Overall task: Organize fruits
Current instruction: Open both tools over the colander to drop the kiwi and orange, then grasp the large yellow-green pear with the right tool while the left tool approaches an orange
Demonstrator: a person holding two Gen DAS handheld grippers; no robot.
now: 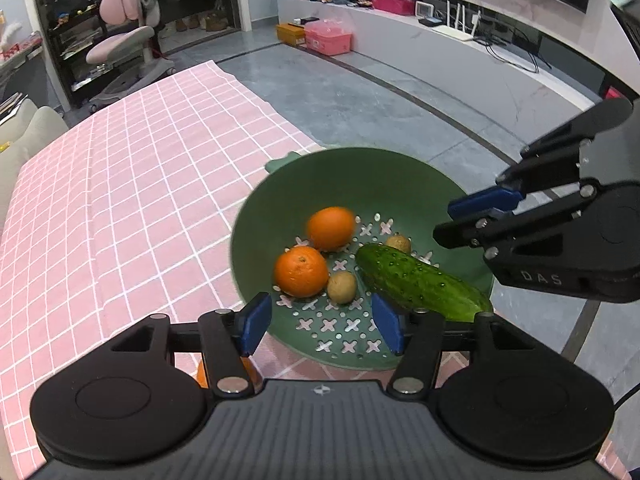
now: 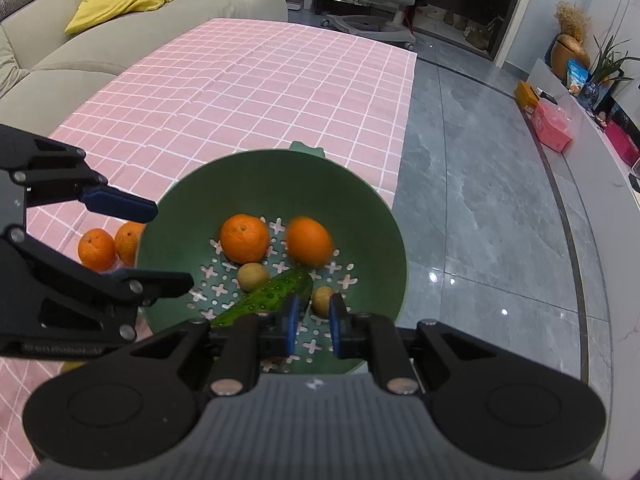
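Observation:
A green perforated bowl (image 1: 360,176) (image 2: 272,176) sits at the table's right edge. It holds two oranges (image 1: 301,271) (image 2: 245,239), a cucumber (image 1: 420,282) (image 2: 264,294) and two small brown fruits (image 1: 342,287) (image 2: 253,277). My left gripper (image 1: 320,322) is open and empty above the bowl's near rim. My right gripper (image 2: 313,326) is open, narrower, and empty, over the bowl by the cucumber's end. Two more oranges (image 2: 96,249) lie on the cloth left of the bowl. One orange (image 1: 202,374) peeks out under the left gripper.
The pink checked tablecloth (image 1: 120,200) (image 2: 260,80) stretches away from the bowl. The table edge drops to grey floor (image 2: 480,200) right beside the bowl. A sofa (image 2: 100,40) stands on the far left and a pink chair (image 1: 124,36) beyond the table.

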